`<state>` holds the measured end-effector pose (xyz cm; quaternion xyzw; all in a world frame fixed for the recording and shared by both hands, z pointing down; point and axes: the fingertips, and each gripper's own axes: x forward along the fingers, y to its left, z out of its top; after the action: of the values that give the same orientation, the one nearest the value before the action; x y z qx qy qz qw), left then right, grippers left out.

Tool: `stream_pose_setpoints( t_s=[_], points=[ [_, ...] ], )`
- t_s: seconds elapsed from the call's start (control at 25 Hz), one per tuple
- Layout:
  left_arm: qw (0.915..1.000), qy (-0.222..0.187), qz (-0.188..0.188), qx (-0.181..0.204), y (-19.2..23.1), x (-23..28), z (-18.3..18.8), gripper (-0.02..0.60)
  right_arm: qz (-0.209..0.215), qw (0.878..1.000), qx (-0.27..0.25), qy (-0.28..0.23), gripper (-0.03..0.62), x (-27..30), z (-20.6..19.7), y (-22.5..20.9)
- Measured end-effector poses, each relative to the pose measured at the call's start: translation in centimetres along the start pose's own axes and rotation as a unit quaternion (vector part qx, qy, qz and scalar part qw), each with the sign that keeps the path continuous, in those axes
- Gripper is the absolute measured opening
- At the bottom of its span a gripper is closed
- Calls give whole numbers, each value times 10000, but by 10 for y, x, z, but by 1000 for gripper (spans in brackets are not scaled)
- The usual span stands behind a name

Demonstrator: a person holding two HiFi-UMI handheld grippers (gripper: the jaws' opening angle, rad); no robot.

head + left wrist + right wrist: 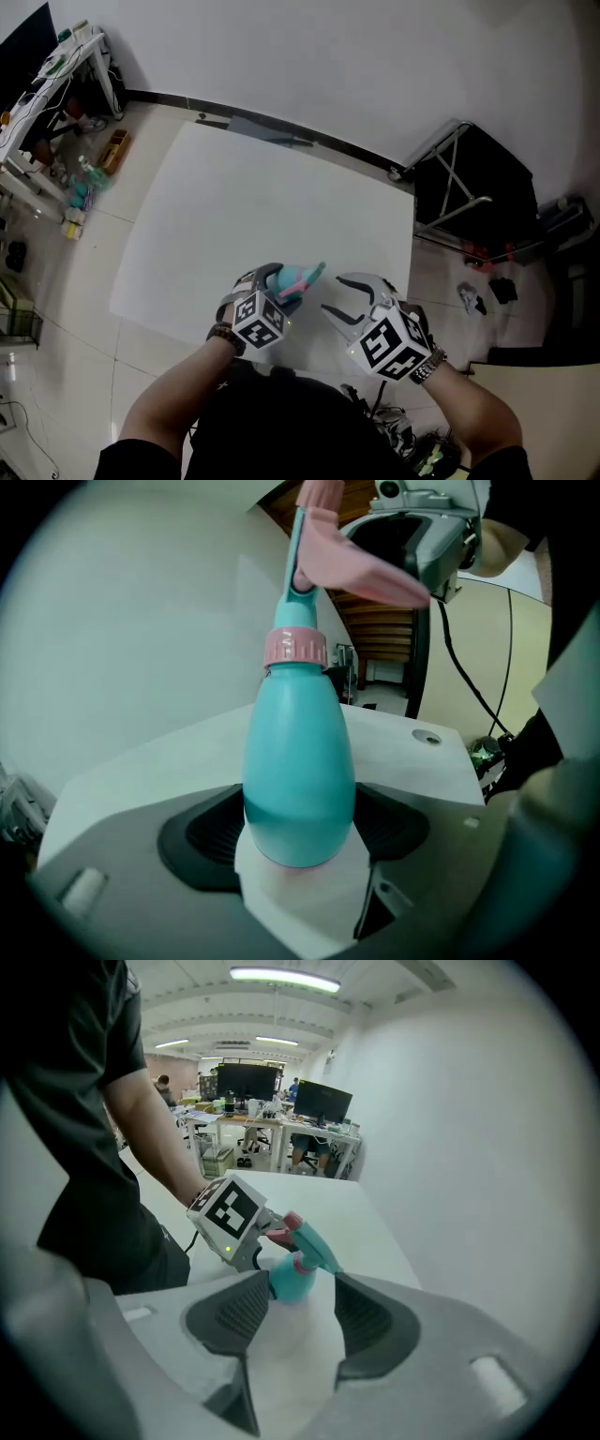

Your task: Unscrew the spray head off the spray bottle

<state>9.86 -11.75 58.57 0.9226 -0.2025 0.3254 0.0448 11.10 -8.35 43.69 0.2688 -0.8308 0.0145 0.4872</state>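
Left gripper was clamped on the spray bottle: both pads sat against the wide teal lower body, jaws spread wide to fit it, base tucked deep in the throat of the jaws. The neck and spray head stuck out beyond the fingertips, away from the left hand. The pink collar was seated on the neck, so the head was on, not off. Right gripper had its jaws well apart with nothing gripped; in the right gripper view the bottle showed through the gap but sat beyond the fingertips, with no pad contact. From the head view the bottle was over the near edge of the white table, just in front of the person, with the head end pointing toward the right gripper. The right fingertips were near the head but clear of it. I couldn't tell whether the bottle's base was resting on the table or held just above it.
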Motion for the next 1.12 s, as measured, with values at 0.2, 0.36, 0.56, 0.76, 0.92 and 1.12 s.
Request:
stream_pose_setpoints(
  t_s=[0.2, 0.36, 0.56, 0.76, 0.92, 1.12],
  points=[
    [9998, -41, 121, -159, 8, 8, -1, 388, -120, 9993, 356, -81, 207, 3, -8, 0],
    [9995, -110, 179, -221, 10, 13, 1, 388, -182, 9977, 629, -153, 206, 5, -14, -1],
    [9992, -169, 218, -289, 12, 18, 4, 388, -186, 9961, 838, -178, 206, 6, -23, 2],
    [9992, -163, 223, -280, 11, 20, 6, 393, -192, 9946, 1002, -202, 206, 5, -30, 4],
    [9993, -112, 220, -269, 11, 20, 5, 396, -194, 9938, 1062, -260, 206, 5, -31, 5],
    [9993, -94, 261, -234, 11, 17, 5, 413, -193, 9932, 1094, -340, 206, 7, -29, 6]
  ],
)
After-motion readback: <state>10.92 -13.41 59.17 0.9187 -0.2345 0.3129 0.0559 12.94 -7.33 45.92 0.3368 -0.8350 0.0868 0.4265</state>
